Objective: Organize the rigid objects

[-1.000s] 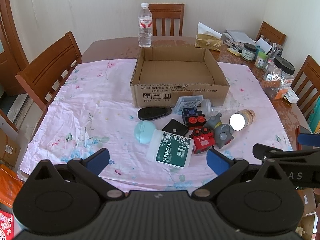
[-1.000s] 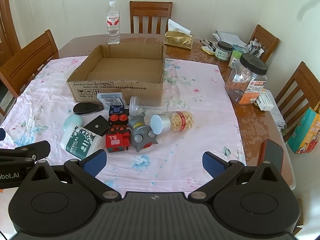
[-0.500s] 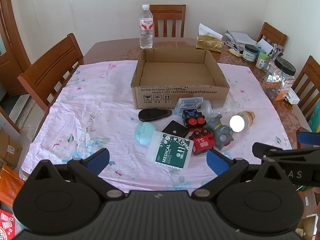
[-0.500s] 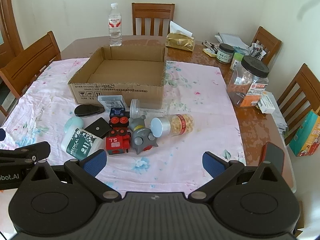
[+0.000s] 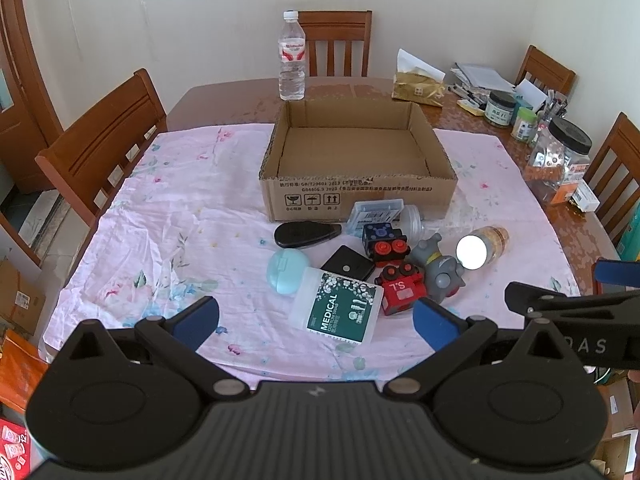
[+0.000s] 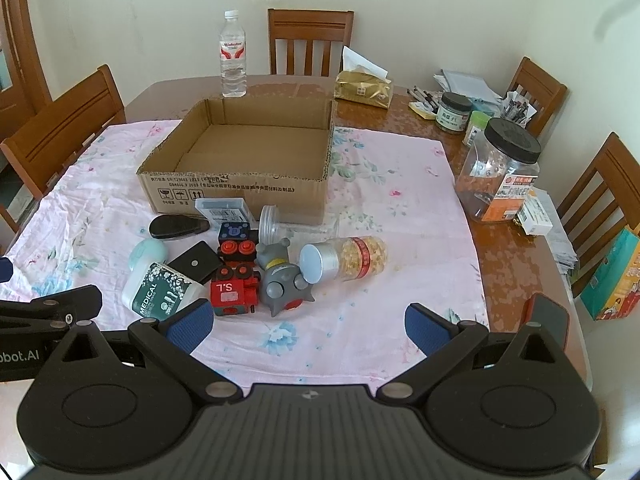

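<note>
Clutter (image 5: 360,264) is sitting ahead of both grippers' spread, empty jaws, just before the empty cardboard box (image 5: 356,160). Both views are sliding slightly lower than a moment ago; sorting is only beginning.

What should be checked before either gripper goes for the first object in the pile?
1. Left gripper open, holding nothing: ok.
2. Right gripper open, holding nothing: ok.
3. Cardboard box upright and free of items: ok.
4. Medical bottle nearest the left gripper, lying flat, top unobstructed: ok.
5. Red toy train clear of neighbours: not ok, it touches the grey toy.
6. Bottle lids tight: cannot tell.
</note>
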The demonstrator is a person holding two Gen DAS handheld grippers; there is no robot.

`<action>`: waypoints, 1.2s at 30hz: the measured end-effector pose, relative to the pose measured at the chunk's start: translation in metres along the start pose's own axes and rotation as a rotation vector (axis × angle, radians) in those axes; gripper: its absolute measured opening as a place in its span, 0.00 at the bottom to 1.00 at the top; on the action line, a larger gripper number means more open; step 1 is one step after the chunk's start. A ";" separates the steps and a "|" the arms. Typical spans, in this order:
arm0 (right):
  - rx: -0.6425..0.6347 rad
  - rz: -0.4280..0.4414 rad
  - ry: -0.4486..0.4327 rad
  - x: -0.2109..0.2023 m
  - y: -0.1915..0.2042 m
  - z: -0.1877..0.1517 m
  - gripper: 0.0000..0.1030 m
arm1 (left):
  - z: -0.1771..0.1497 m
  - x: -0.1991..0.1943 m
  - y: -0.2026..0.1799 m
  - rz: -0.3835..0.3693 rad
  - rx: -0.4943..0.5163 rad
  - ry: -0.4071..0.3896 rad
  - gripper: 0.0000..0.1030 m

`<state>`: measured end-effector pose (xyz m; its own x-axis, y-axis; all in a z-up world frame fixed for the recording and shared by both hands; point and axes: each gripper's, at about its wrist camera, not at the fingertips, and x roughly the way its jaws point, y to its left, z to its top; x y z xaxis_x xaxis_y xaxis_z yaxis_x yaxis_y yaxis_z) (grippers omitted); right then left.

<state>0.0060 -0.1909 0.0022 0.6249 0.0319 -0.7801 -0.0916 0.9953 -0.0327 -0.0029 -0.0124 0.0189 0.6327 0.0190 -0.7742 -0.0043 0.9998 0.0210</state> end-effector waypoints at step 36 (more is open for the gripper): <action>0.040 0.114 0.027 0.062 0.015 -0.014 1.00 | 0.000 0.082 0.038 -0.115 0.111 0.072 1.00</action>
<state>0.0325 -0.1756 -0.0553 0.5914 0.1427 -0.7936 -0.1291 0.9883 0.0815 0.0490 0.0267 -0.0441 0.5673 -0.0911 -0.8185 0.1531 0.9882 -0.0039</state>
